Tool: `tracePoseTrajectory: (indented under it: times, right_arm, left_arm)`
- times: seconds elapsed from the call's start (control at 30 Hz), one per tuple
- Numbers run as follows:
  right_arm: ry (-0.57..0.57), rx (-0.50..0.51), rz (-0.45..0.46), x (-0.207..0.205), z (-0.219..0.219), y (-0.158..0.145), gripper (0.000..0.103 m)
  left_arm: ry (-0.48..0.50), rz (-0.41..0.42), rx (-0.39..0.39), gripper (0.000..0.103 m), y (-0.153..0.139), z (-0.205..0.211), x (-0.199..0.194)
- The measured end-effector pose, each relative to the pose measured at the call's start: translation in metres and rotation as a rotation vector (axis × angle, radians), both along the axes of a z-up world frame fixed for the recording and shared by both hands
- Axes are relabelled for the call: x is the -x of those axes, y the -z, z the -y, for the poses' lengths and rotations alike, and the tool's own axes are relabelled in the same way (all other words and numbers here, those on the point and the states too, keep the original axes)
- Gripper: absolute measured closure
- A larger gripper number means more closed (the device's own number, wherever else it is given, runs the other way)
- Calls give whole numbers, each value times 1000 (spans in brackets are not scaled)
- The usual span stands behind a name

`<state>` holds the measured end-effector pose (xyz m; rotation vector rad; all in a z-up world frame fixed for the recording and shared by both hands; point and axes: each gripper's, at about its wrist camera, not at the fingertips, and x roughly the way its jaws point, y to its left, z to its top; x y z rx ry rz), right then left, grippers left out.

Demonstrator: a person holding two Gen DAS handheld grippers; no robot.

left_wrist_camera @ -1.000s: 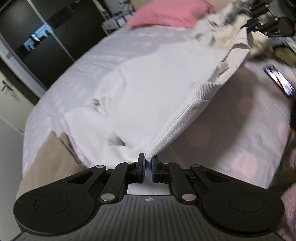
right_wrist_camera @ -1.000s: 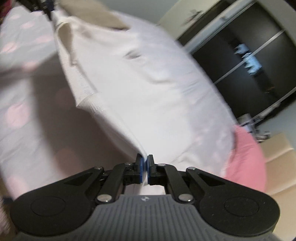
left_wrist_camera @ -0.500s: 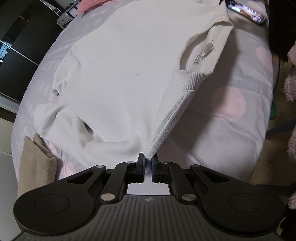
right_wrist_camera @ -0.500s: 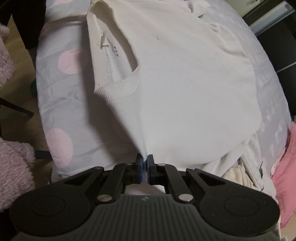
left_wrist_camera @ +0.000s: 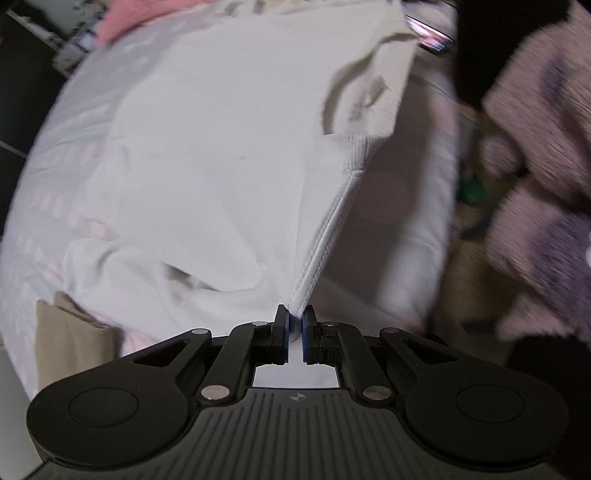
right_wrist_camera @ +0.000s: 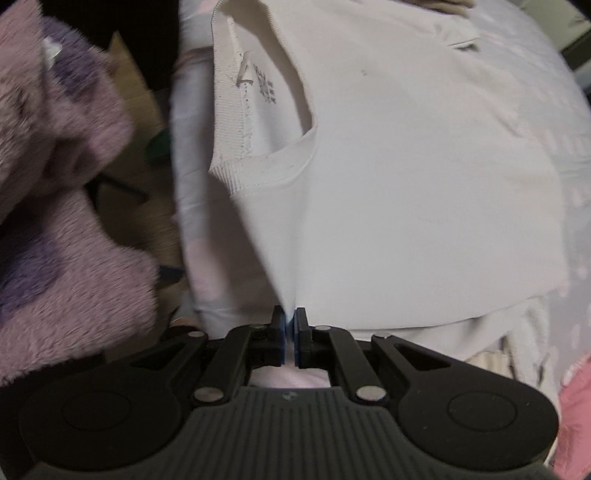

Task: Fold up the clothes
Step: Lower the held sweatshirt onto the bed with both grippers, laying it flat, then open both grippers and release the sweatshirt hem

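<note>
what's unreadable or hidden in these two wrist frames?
- Left wrist: the phone screen is motion-blurred and cut by the shirt edge.
- Right wrist: the neck label print is too small and blurred to read.
- Both: the shirt's far hem is hidden or cropped; neither tool sees the other.

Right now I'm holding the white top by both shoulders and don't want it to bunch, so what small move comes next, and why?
Probably lower both grippers together until the shoulders rest on the bed. The left gripper and right gripper are each shut on the white top, whose neckline edge hangs lifted while the body already lies spread flat. One sleeve lies crumpled, so it needs smoothing before any fold.
</note>
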<state>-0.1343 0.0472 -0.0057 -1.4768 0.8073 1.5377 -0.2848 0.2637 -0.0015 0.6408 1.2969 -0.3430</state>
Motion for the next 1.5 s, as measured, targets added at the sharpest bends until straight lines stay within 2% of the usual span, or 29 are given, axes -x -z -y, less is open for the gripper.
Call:
tracePoseTrajectory:
  times: [0.07, 0.17, 0.37, 0.63, 0.67, 0.8, 0.9, 0.93, 1.0, 1.1, 1.17, 1.23, 1.3, 1.43, 1.5]
  right_arm:
    - [-16, 34, -20, 3, -1, 12, 98]
    - [-41, 75, -40, 9, -1, 48, 98]
    - [-31, 132, -80, 10, -4, 112, 98]
    - [23, 128, -81, 8, -1, 150, 96]
    - [31, 126, -82, 7, 0, 153, 95]
    - [70, 111, -99, 7, 2, 164, 78]
    - [109, 102, -142, 4, 3, 164, 72]
    - [119, 104, -160, 2, 3, 162, 66]
    - [143, 103, -194, -1, 3, 157, 58]
    - [236, 14, -188, -22, 5, 134, 55]
    - [298, -45, -183, -36, 7, 119, 53]
    - [360, -105, -178, -50, 9, 104, 42]
    - [422, -165, -174, -64, 11, 88, 36]
    - [546, -286, -163, -92, 14, 58, 36]
    - [607, -346, -157, -106, 16, 42, 36]
  left_arm:
    - [7, -39, 14, 99, 10, 5, 1]
    - [-4, -88, 27, 99, 35, 6, 0]
    - [-77, -167, 82, 98, 88, 1, -11]
    - [-150, -231, 113, 94, 141, -2, -20]
    - [-157, -234, 115, 94, 146, -2, -21]
    - [-190, -258, 134, 88, 160, -5, -28]
    - [-212, -277, 160, 84, 161, -7, -31]
    - [-218, -283, 171, 82, 160, -8, -32]
    - [-225, -299, 190, 72, 159, -8, -33]
    - [-212, -295, 206, 58, 147, -6, -31]
    - [-197, -272, 208, 56, 134, -6, -30]
    - [-206, -247, 238, 55, 119, -13, -30]
    - [-237, -195, 286, 52, 102, -23, -32]
    - [-375, -24, 394, 49, 72, -58, -38]
    - [-478, 64, 435, 49, 63, -80, -42]
